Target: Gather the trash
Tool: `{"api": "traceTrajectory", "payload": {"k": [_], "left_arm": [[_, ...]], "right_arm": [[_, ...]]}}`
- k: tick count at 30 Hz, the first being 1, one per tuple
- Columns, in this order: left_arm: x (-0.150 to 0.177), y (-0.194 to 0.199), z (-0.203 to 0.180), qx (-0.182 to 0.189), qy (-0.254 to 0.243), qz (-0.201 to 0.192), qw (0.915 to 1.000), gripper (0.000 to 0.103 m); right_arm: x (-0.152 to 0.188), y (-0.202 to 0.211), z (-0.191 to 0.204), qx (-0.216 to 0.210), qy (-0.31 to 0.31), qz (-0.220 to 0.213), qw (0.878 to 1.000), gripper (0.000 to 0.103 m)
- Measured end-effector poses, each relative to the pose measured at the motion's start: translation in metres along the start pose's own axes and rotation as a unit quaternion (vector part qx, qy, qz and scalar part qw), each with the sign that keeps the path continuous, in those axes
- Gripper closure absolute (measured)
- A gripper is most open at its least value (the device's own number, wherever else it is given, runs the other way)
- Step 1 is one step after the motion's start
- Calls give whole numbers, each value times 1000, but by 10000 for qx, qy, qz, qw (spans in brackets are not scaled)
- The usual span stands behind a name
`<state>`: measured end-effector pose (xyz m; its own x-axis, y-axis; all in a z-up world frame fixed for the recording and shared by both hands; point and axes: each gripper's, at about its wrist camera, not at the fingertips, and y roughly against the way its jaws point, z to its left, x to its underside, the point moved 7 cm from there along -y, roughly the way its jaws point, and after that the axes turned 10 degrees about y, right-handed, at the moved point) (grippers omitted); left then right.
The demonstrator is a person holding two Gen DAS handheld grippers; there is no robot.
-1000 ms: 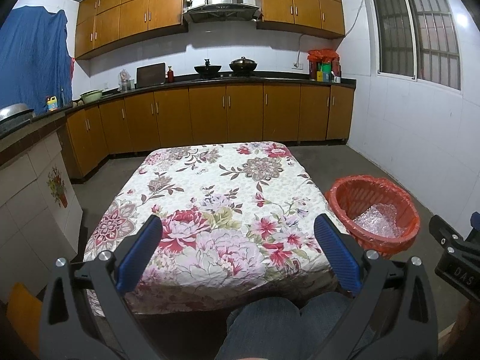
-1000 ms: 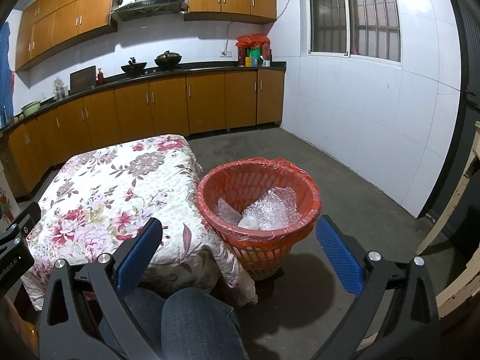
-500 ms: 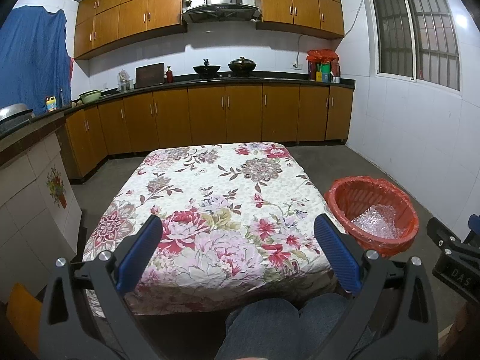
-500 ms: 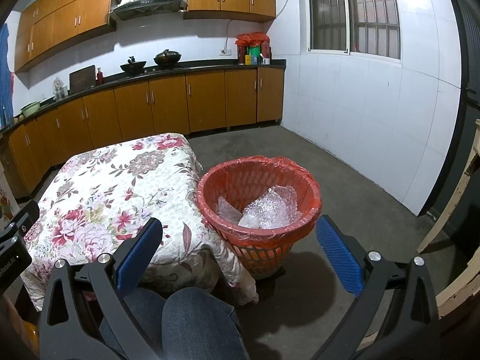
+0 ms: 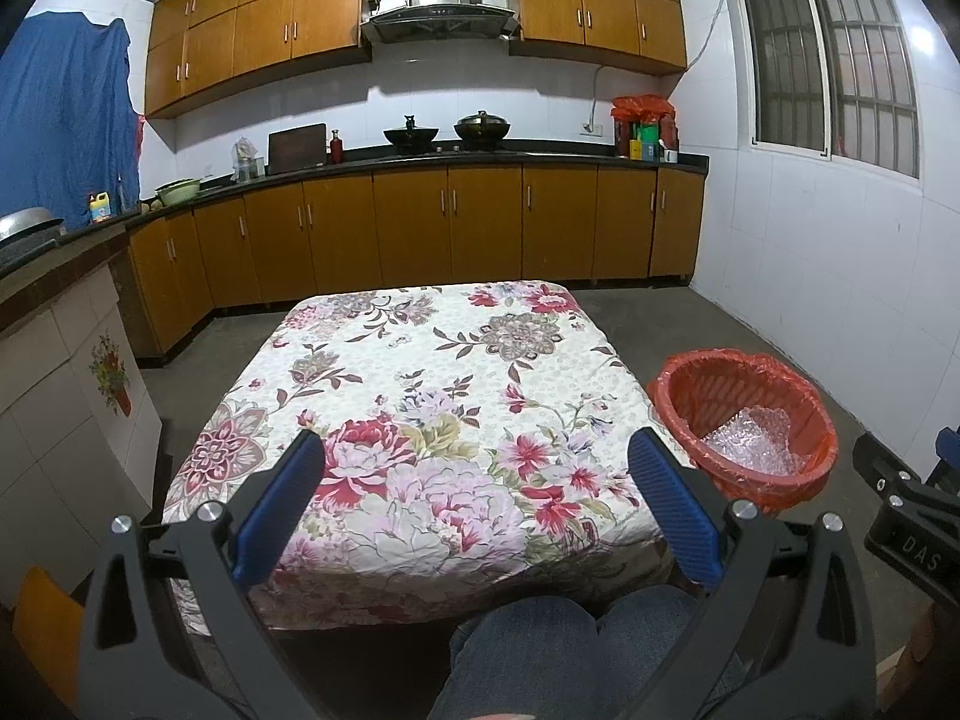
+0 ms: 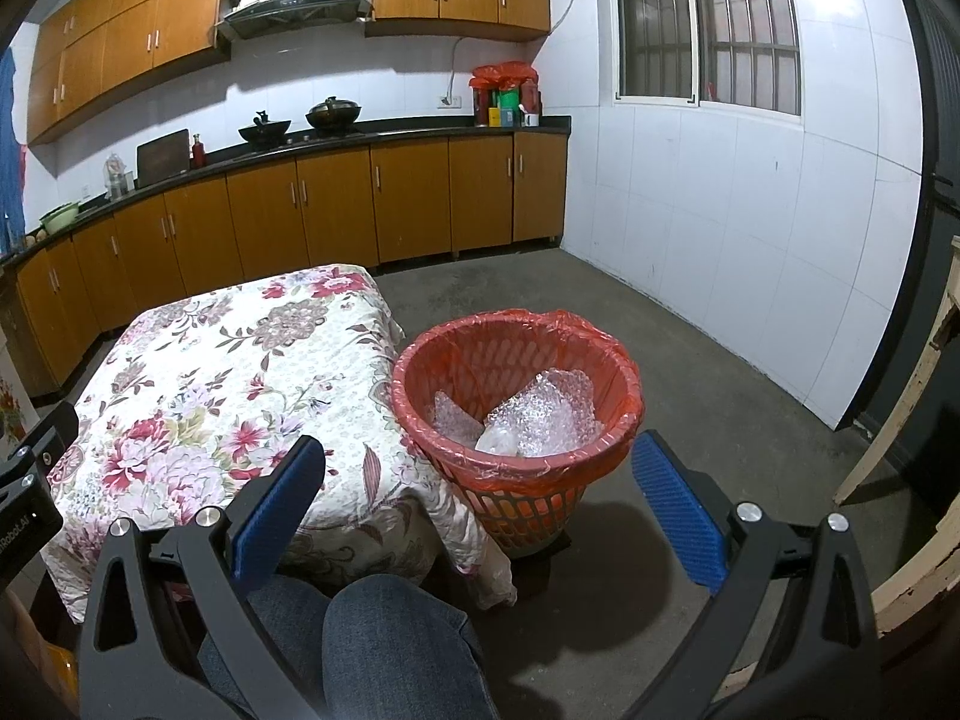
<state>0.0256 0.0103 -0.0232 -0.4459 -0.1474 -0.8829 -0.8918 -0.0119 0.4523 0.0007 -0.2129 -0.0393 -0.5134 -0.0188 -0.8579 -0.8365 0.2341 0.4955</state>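
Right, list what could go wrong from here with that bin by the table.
1. The red basket stands close against the hanging floral cloth; a gripper reaching in might snag the cloth.
2. The bubble wrap is piled high and light, so it may spill if the basket is nudged.
3. Both the left gripper and right gripper are open and empty.

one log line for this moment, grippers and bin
left gripper: open, empty, over table | right gripper: open, empty, near bin | bin: bubble wrap inside

floral tablecloth [image 5: 432,396] | 2 woks [image 5: 447,132] | wood cabinets [image 6: 336,204] | barred window [image 6: 708,24]
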Motion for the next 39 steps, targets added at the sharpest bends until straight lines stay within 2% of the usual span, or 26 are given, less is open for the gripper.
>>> {"api": "traceTrajectory", "payload": {"k": [39], "left_arm": [[5, -13, 4, -9, -6, 83, 10000, 4]], "right_arm": [[5, 0, 0, -10, -7, 44, 10000, 2]]}}
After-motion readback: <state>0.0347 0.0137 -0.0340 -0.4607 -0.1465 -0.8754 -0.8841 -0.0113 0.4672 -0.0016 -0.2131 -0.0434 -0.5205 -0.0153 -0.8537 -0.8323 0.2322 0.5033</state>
